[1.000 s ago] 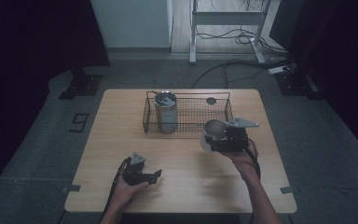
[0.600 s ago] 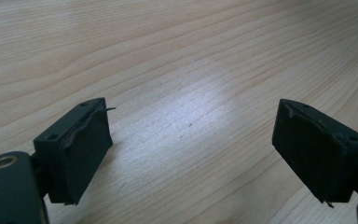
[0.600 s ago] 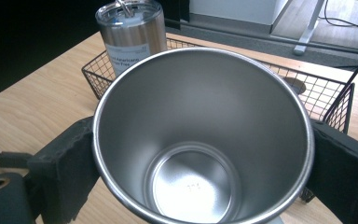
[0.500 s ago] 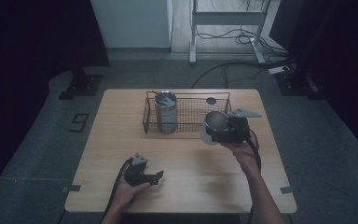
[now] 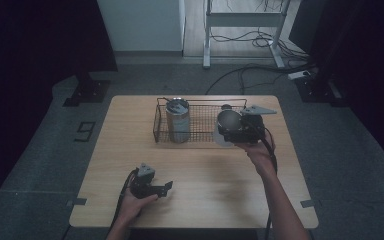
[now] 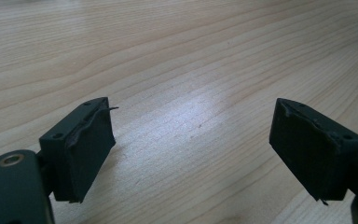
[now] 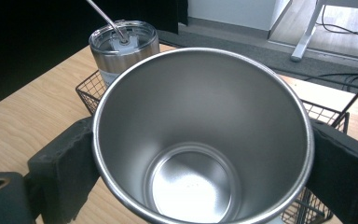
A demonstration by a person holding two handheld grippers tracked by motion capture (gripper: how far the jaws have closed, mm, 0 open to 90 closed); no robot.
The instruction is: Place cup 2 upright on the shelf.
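The steel cup (image 7: 186, 186) is gripped by the right gripper (image 5: 228, 131), one black pad pressed on each side of its wall just below the rim, the jaws spread wide around it. The cup is held above the table (image 5: 220, 205) at the near rail of the wire basket (image 5: 200, 136), towards the basket's right end, with its mouth turned up and its long axis close to upright. The basket's free floor is seen just beyond and slightly left of the cup, between it and the lidded tumbler (image 5: 178, 120) standing at the left end. The left gripper (image 5: 167, 187) is rested well apart at the near left, jaws parted, nothing between them.
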